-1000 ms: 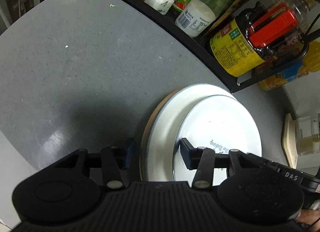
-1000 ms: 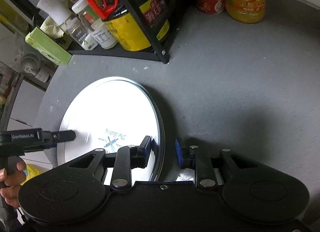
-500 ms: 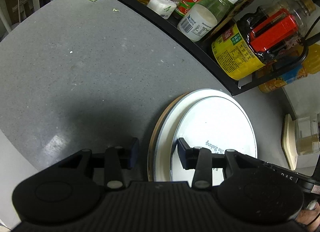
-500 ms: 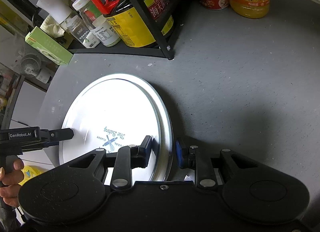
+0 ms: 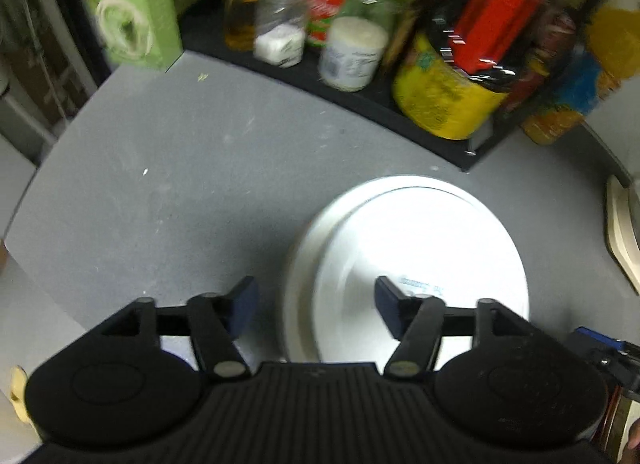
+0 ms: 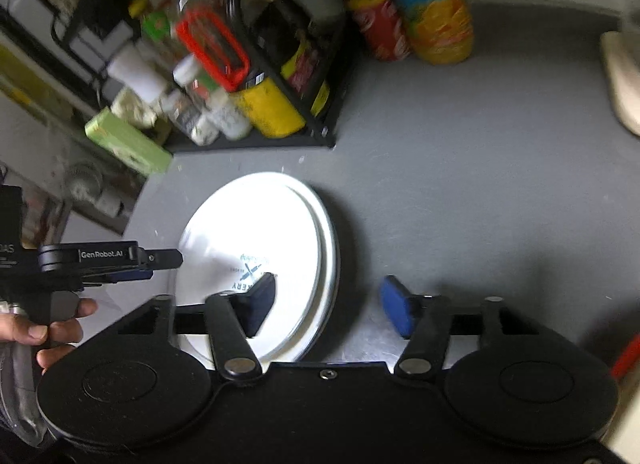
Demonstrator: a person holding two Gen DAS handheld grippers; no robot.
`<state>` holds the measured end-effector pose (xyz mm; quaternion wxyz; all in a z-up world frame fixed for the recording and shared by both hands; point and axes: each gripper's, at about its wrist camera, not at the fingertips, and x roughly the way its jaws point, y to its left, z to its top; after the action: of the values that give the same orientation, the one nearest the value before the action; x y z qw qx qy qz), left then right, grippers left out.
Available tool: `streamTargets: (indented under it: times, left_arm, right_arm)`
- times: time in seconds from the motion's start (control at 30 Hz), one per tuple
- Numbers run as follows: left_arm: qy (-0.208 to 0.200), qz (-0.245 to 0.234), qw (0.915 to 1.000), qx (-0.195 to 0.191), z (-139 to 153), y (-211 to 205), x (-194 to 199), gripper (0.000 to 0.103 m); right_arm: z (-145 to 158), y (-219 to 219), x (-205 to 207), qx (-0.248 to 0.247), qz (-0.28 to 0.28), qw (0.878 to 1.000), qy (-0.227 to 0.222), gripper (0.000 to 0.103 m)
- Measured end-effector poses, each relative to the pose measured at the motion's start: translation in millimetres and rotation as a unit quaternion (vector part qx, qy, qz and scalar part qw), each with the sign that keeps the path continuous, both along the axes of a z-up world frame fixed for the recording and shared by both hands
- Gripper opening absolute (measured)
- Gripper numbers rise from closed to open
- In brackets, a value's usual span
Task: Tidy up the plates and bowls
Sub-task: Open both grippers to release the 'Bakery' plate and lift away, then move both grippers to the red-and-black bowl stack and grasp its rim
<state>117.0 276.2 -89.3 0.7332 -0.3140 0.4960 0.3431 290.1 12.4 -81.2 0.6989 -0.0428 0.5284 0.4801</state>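
Observation:
A stack of white plates [image 5: 420, 248] lies flat on the grey counter; the top plate [image 6: 256, 232] carries a blue printed logo. My left gripper [image 5: 316, 300] is open above the stack's near left rim, jaws wide apart, holding nothing. My right gripper [image 6: 328, 300] is also open, its fingers straddling the stack's right edge from above without touching. The left gripper [image 6: 160, 260] shows at the left of the right wrist view, held by a hand [image 6: 52, 332].
A black rack [image 5: 360, 104] with bottles, jars and a yellow-labelled oil jug [image 5: 444, 100] stands behind the plates. A green box [image 5: 132, 12] sits at the back left. Tall snack tubes [image 6: 432, 4] stand at the back. A beige board edge [image 5: 620, 232] lies at right.
Both grippers have let go of the plates' rims, opened wide and lifted back. The plates now rest flat on the counter.

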Motion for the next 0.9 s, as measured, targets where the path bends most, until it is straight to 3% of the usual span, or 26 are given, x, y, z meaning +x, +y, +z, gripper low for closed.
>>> streamTargets:
  times: [0.2,0.47,0.9]
  left_arm:
    - [-0.004,-0.057,0.9981,0.023,24.0,-32.2,30.5,0.076]
    - [-0.031,-0.132,0.9908,0.007,33.2,-88.8,80.6,0.076]
    - [-0.047,-0.241,0.9691,-0.019,36.5,-171.0,140.5,0.076]
  right_arm:
    - [21.3,-48.2,4.2,0.025,-0.056,0.998,-0.028,0.082]
    - [36.8,-109.6,15.9,0.035,-0.117,0.991,-0.057,0.085]
    - [40.4,-203.1,27.4,0.027,-0.224,0.972,-0.067,0.089]
